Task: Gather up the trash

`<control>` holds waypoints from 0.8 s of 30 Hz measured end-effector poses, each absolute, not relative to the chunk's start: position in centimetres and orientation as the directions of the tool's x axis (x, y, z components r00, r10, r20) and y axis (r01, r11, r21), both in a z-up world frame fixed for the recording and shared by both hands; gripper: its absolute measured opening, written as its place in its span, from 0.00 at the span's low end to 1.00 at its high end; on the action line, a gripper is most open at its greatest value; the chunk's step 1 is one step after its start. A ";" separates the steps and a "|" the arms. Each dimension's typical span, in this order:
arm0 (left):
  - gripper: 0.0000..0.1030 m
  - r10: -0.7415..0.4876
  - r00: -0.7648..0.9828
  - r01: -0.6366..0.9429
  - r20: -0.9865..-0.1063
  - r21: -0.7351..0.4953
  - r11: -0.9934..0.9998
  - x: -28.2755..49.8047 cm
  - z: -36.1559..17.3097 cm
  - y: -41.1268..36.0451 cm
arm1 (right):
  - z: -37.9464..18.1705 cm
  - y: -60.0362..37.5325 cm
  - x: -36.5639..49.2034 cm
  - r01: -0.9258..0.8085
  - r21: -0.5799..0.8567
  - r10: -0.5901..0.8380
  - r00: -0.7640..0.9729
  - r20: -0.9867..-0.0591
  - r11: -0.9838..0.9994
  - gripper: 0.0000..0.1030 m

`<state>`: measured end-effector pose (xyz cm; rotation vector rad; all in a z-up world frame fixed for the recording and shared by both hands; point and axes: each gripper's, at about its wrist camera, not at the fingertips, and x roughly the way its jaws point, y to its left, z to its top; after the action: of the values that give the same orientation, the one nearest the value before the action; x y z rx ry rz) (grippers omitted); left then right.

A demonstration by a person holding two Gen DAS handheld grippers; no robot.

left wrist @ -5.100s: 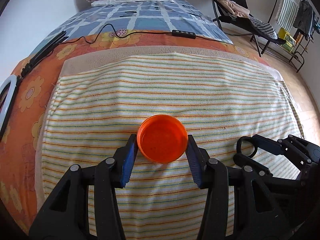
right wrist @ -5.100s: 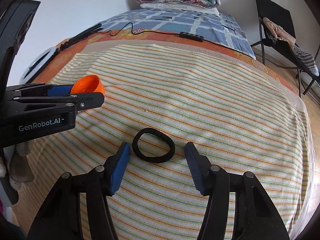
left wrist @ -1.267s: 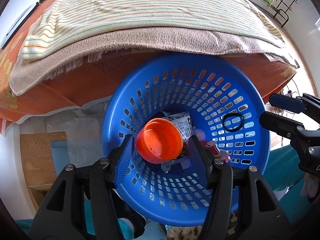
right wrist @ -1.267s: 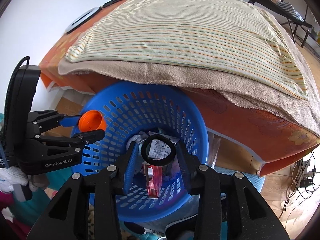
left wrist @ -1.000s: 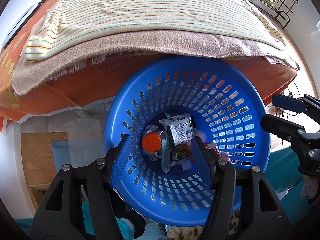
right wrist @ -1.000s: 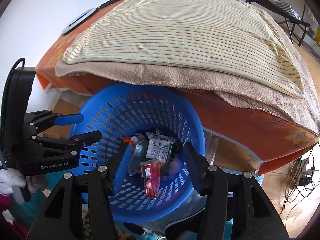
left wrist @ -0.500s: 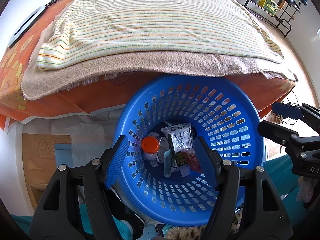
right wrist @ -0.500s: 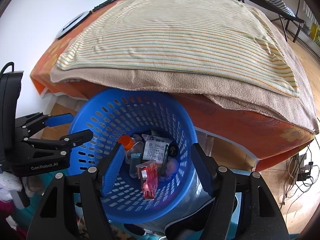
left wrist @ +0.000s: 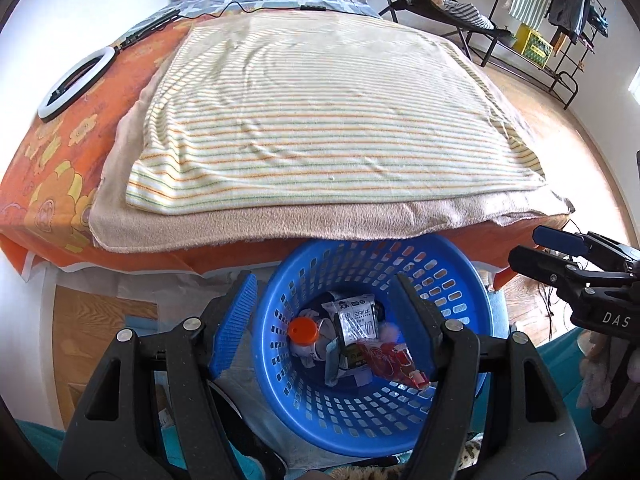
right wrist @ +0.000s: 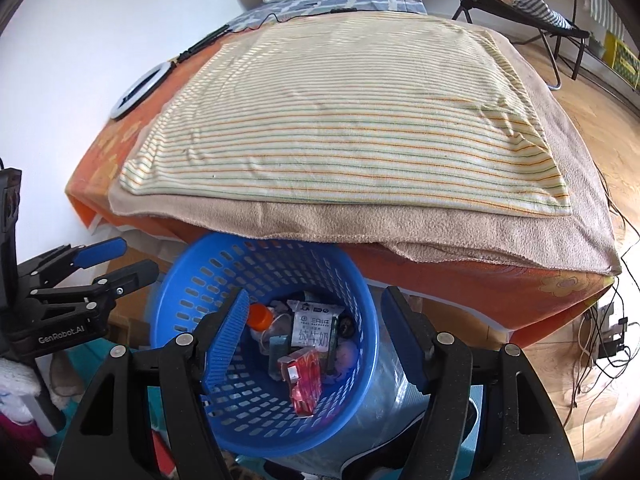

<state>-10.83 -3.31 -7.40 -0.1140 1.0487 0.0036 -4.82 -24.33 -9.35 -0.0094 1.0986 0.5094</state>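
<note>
- Left wrist view: the left gripper [left wrist: 324,320] hangs over a round blue plastic basket [left wrist: 472,292] with slotted walls, its ribbed blue pads spread wide with nothing between them.
- The jaws have just been opening.
- In the basket's bottom lies an orange cup [left wrist: 303,330], round and smooth, mouth down or on its side; I cannot tell which.
- Just beside it are a glossy white milk pouch [left wrist: 357,320] with black print and a crinkled red wrapper [left wrist: 392,362].
- The basket stands on the floor, its far rim tucked under the edge of a fuzzy beige blanket [left wrist: 280,224].
- A striped terry towel [left wrist: 320,120] lies flat on top of the blanket.
- The right gripper [left wrist: 532,246] shows at the right edge, its fingers apart.
- Right wrist view: the right gripper [right wrist: 316,328] is above the same basket [right wrist: 176,300], jaws wide and empty, having just been opening.
- The cup [right wrist: 258,316] sits at the left of the heap, touching pale crumpled scraps.
- The pouch [right wrist: 314,328] lies in the middle and the red wrapper [right wrist: 304,376] nearer the camera.
- The left gripper [right wrist: 120,260] is at the left, fingers apart.
- A white ring light [right wrist: 138,90] lies on the orange flowered sheet [right wrist: 100,156].
</note>
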 end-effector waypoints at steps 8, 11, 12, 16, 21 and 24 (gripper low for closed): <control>0.69 -0.063 0.592 -0.060 -0.804 -0.121 0.991 -10.5 -2.7 -3.5 | -6.5 -25.2 -4.0 -0.384 0.259 0.416 0.414 -0.810 0.886 0.66; 0.78 -0.064 0.629 -0.058 -0.775 -0.129 0.990 -10.4 -0.8 -3.4 | -5.4 -25.3 -3.6 -0.380 0.267 0.425 0.434 -0.795 0.886 0.66; 0.78 -0.060 0.642 -0.057 -0.764 -0.126 0.990 -10.4 -0.1 -3.3 | -5.0 -25.4 -3.5 -0.377 0.271 0.429 0.439 -0.790 0.885 0.66; 0.78 -0.046 0.685 -0.052 -0.728 -0.112 0.992 -10.2 2.3 -3.2 | -3.3 -25.6 -3.0 -0.372 0.295 0.450 0.459 -0.766 0.880 0.67; 0.86 -0.041 0.731 -0.048 -0.681 -0.110 0.993 -10.0 5.0 -3.1 | -0.9 -25.8 -2.6 -0.377 0.300 0.465 0.500 -0.731 0.876 0.71; 0.88 -0.033 0.757 -0.046 -0.653 -0.104 0.994 -9.9 6.5 -3.2 | 0.5 -26.0 -2.3 -0.380 0.303 0.473 0.525 -0.707 0.874 0.76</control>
<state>-9.94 -3.16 6.45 -0.1161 0.7127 0.0071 -2.35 -25.96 0.52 0.1162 0.8809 0.5114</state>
